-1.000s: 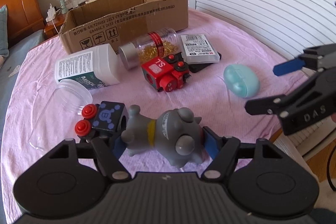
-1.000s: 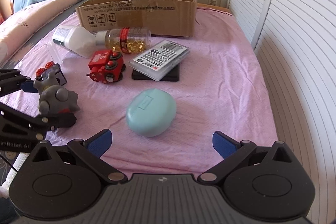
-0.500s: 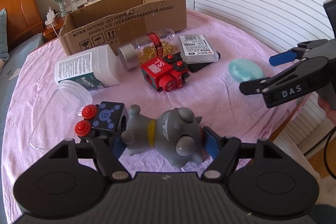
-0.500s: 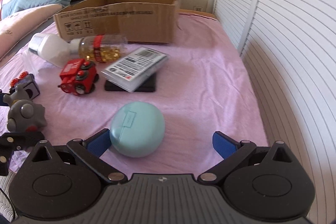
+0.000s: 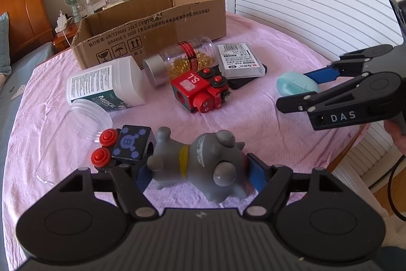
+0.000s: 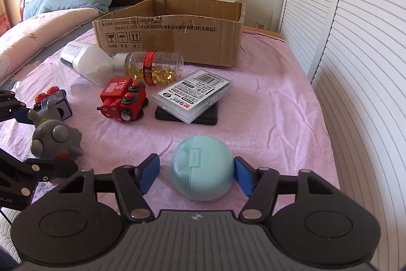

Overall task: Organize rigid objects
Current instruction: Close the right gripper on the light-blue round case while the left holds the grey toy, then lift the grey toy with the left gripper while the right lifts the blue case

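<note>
Left hand-held gripper (image 5: 200,173): blue pads bracket the grey rubber animal toy (image 5: 200,168), which lies on its side on the pink bedsheet (image 5: 253,123). Jaws have just been opening a little; the pads look to be touching the toy's sides, but I can't tell if they press. Black cube toy with red buttons (image 5: 127,146) sits just behind the left pad.

Right hand-held gripper (image 6: 196,175): jaws have just been closing around the mint oval case (image 6: 201,170), which rests on the sheet. Right pad touches the case; left pad stands clear with a visible gap, so not clamped yet.

Rest of the sheet: red toy train (image 6: 123,100) mid-bed, clear plastic card box (image 6: 194,94) stacked on a flat black case (image 6: 203,117), capsule bottle with red band (image 6: 152,66) on its side, white tub (image 5: 104,86) tipped over, clear lidless jar (image 5: 73,141) lying beside it. Open cardboard box (image 6: 172,37) stands at the far end, behind the bottle.
</note>
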`<move>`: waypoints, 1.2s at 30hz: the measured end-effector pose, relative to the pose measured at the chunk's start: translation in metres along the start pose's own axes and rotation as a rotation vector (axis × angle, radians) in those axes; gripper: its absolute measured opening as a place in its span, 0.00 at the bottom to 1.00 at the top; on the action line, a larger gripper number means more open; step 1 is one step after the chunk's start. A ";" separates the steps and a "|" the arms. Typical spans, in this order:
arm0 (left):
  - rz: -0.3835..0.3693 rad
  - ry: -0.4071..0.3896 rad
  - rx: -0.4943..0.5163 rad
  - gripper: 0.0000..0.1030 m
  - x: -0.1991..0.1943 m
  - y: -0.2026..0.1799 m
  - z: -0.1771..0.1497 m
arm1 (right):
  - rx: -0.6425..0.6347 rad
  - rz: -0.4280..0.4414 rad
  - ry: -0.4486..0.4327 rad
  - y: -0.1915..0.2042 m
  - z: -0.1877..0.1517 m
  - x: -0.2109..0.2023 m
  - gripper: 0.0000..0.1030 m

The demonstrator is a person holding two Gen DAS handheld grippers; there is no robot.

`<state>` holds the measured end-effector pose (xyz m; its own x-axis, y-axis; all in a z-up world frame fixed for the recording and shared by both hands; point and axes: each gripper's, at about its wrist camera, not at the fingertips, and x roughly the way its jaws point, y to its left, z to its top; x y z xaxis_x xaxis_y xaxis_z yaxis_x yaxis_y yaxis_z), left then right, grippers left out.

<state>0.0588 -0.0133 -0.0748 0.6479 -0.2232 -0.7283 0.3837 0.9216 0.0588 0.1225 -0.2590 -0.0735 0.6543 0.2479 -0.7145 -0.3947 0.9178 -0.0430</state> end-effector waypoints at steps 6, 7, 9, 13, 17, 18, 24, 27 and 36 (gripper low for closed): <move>0.009 -0.006 0.000 0.75 -0.001 -0.001 0.002 | -0.005 0.006 -0.002 -0.002 0.000 0.002 0.61; 0.009 -0.005 -0.004 0.75 -0.002 0.000 0.002 | -0.007 0.008 -0.004 -0.003 0.000 0.002 0.61; 0.004 -0.008 -0.016 0.76 -0.003 0.001 0.003 | -0.011 0.010 -0.007 -0.003 0.000 0.002 0.61; 0.002 -0.003 -0.026 0.76 -0.001 0.003 0.003 | -0.001 0.011 -0.022 -0.005 -0.004 0.002 0.66; 0.005 0.010 -0.033 0.77 0.003 0.002 0.002 | 0.005 0.014 -0.011 -0.006 -0.011 0.005 1.00; 0.004 0.012 -0.036 0.77 0.004 0.002 0.002 | -0.002 0.014 -0.031 -0.005 -0.015 0.003 1.00; -0.012 0.016 -0.066 0.79 0.005 0.005 0.001 | -0.007 0.027 -0.054 -0.007 -0.018 0.002 1.00; -0.014 0.017 -0.072 0.80 0.005 0.005 0.000 | -0.006 0.032 -0.074 -0.007 -0.021 0.001 1.00; -0.020 0.018 -0.088 0.82 0.006 0.006 -0.001 | -0.033 0.054 -0.152 -0.009 -0.036 -0.004 1.00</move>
<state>0.0639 -0.0090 -0.0792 0.6284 -0.2374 -0.7408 0.3370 0.9414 -0.0158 0.1005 -0.2789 -0.0954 0.7208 0.3427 -0.6025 -0.4509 0.8920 -0.0320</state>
